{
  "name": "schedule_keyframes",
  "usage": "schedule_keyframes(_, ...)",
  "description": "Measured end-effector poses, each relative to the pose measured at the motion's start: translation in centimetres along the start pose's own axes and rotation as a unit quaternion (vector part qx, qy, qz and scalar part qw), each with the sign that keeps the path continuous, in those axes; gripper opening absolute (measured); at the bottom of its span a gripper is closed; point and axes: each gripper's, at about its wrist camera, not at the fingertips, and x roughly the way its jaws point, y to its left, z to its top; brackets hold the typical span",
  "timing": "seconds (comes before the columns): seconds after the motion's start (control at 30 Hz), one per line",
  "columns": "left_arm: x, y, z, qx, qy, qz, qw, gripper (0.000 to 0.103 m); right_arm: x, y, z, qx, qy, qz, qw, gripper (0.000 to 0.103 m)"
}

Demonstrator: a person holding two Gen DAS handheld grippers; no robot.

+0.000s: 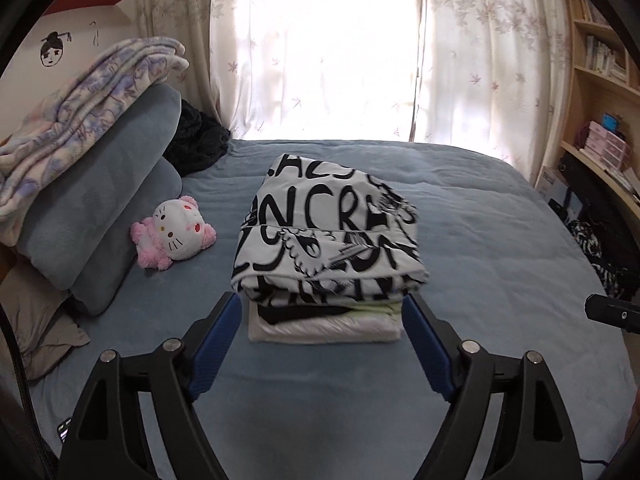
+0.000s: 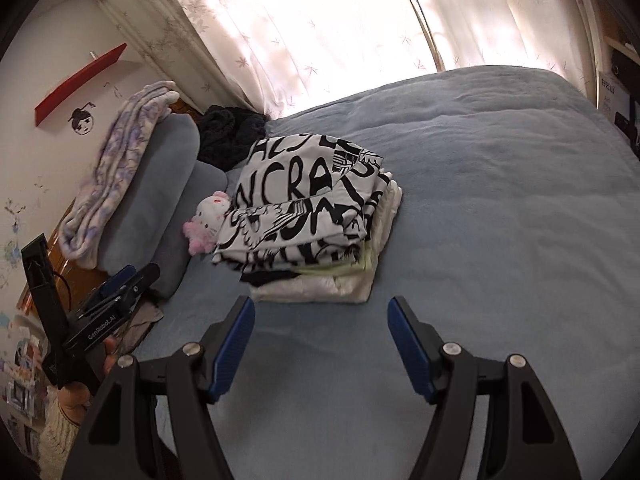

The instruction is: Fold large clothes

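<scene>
Blue bedspread fills both views, with a stack of folded clothes near the middle of the left wrist picture. On top lies a white garment with black lettering, its near edge overhanging the pale layers beneath. The left gripper has its jaws wide apart with nothing between them, tips just short of the stack's near corners. The right gripper is also spread wide and empty, lower in its frame than the stack. Bare bedspread runs open to the right of the stack and along the bottom of both frames. To the left sit a pink plush, grey pillows and a folded blanket. Curtains close off the top edge.
</scene>
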Motion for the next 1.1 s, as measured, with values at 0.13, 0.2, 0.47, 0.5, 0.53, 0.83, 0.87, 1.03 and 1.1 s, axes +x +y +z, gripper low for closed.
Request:
schedule_keyframes(0.13,-5.3,-3.3,-2.4,0.035,-0.017,0.003,0.9993,0.091,-5.3,0.5,-2.9,-0.014,-0.004,-0.005,1.0,0.069)
schedule_keyframes(0.2,-7.3,-4.8,-3.7,0.045,-0.023,-0.006,0.9987,0.092,-7.2,0.3,-4.4,-0.013,-0.002,-0.008,1.0,0.069)
schedule_keyframes(0.47,-11.7,-10.2,-8.3,0.077,-0.022,-0.037,0.9961,0.093,-12.2,-0.9,-9.9,-0.018,0.016,-0.024,0.999,0.069)
schedule_keyframes(0.5,-12.0,-10.8,-8.9,0.079,-0.022,-0.039,0.9958,0.093,-12.7,-1.1,-10.4,-0.019,0.016,-0.025,0.999,0.069)
schedule_keyframes(0.53,-12.4,-11.4,-9.4,0.078,-0.023,-0.044,0.9957,0.093,-13.3,-1.3,-11.0,-0.021,0.015,-0.029,0.999,0.069)
schedule_keyframes(0.83,-13.3,-14.4,-15.3,0.047,-0.017,-0.053,0.9973,0.093,-15.1,-3.9,-16.0,-0.027,-0.01,-0.064,0.998,0.069)
schedule_keyframes(0.87,-13.1,-14.6,-16.1,0.041,-0.014,-0.052,0.9977,0.093,-14.9,-4.2,-16.9,-0.027,-0.013,-0.073,0.997,0.069)
schedule_keyframes(1.03,-11.8,-14.7,-19.7,0.014,0.012,-0.042,0.9989,0.094,-14.1,-5.2,-20.1,-0.02,-0.031,-0.088,0.995,0.073)
schedule_keyframes(1.1,-11.3,-14.6,-21.0,0.0,0.016,-0.038,0.9991,0.094,-13.9,-5.5,-21.0,-0.016,-0.043,-0.096,0.994,0.075)
